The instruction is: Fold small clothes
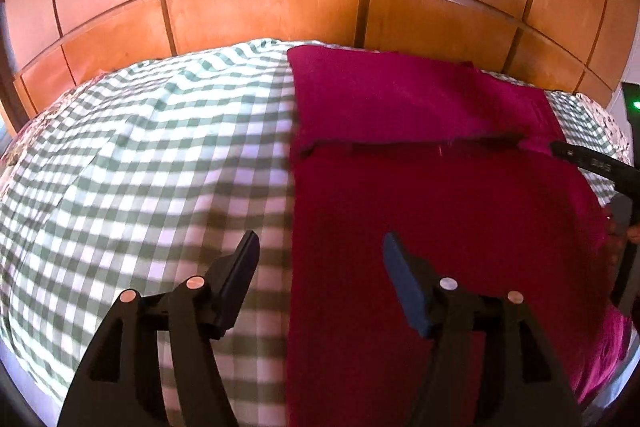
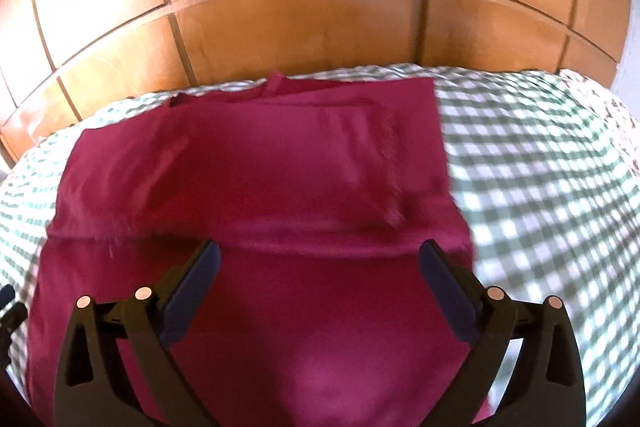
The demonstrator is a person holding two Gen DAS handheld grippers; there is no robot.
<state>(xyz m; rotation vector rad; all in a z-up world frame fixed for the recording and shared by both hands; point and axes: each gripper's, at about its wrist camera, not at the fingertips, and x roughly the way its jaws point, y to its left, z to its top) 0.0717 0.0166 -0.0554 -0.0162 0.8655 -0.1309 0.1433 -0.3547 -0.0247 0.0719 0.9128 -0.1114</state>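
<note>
A magenta garment (image 1: 440, 195) lies flat on a green-and-white checked sheet (image 1: 160, 155), with its far part folded back toward me over the rest. In the right wrist view the same garment (image 2: 280, 179) fills the middle, and the fold's edge crosses just beyond the fingertips. My left gripper (image 1: 320, 239) is open above the garment's left edge, nothing between its fingers. My right gripper (image 2: 320, 251) stands wide open over the garment's near part, holding nothing. One finger of the right gripper (image 1: 592, 167) shows at the right rim of the left wrist view.
A wall of orange-brown wooden panels (image 1: 280, 7) rises right behind the bed. Checked sheet (image 2: 540, 167) spreads to both sides of the garment. A flowered cloth (image 1: 612, 131) edges the bed at the far right.
</note>
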